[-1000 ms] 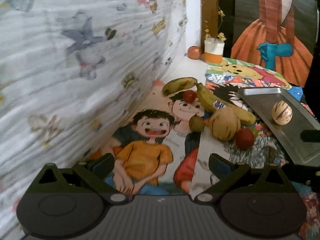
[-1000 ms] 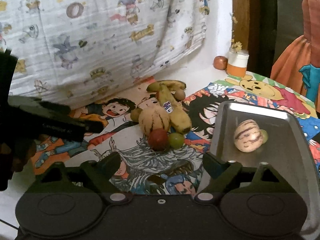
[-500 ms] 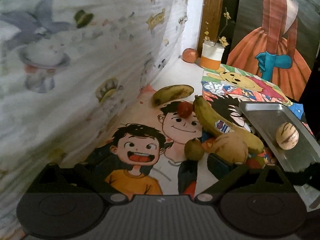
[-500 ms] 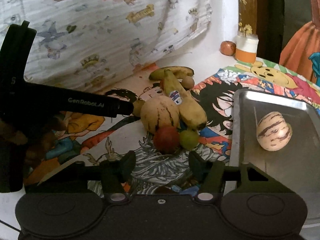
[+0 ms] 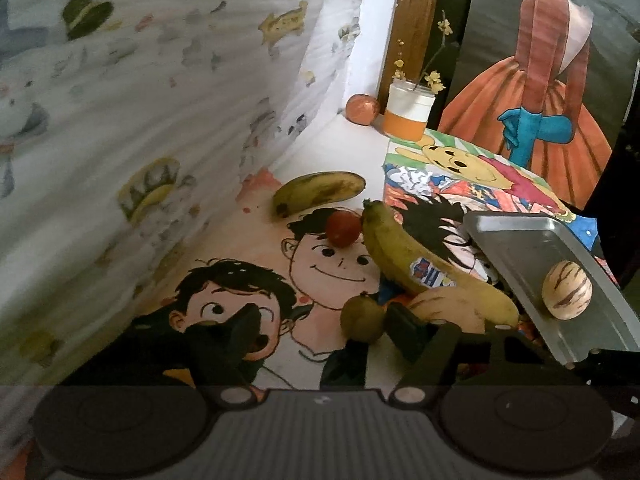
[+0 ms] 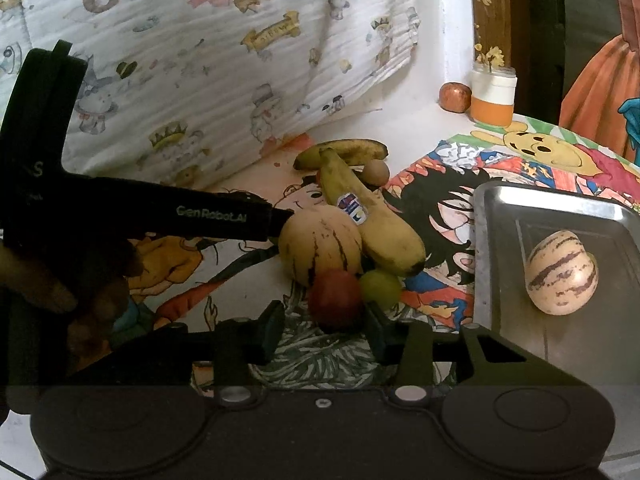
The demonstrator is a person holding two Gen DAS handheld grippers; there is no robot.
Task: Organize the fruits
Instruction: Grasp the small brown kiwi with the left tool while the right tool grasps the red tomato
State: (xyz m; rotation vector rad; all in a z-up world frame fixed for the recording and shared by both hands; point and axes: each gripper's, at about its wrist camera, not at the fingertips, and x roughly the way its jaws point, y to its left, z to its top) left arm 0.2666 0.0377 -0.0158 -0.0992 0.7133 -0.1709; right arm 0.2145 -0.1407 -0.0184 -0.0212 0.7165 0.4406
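Your right gripper (image 6: 322, 330) is closing around the red fruit (image 6: 335, 300), a small, round, dull-skinned thing at the near edge of the pile; its right pad meets the skin, the left stands apart. Your left gripper (image 5: 326, 326) is closing too, the brownish-green kiwi (image 5: 362, 319) just inside its right finger, not yet pinched. One striped melon (image 6: 562, 272) lies in the metal tray (image 6: 496, 216) at right.

Tray (image 6: 496, 216): brushed metal, dull sheen. Backdrop sheet (image 6: 224, 60): crinkled cloth. Post (image 5: 416, 24): wood.
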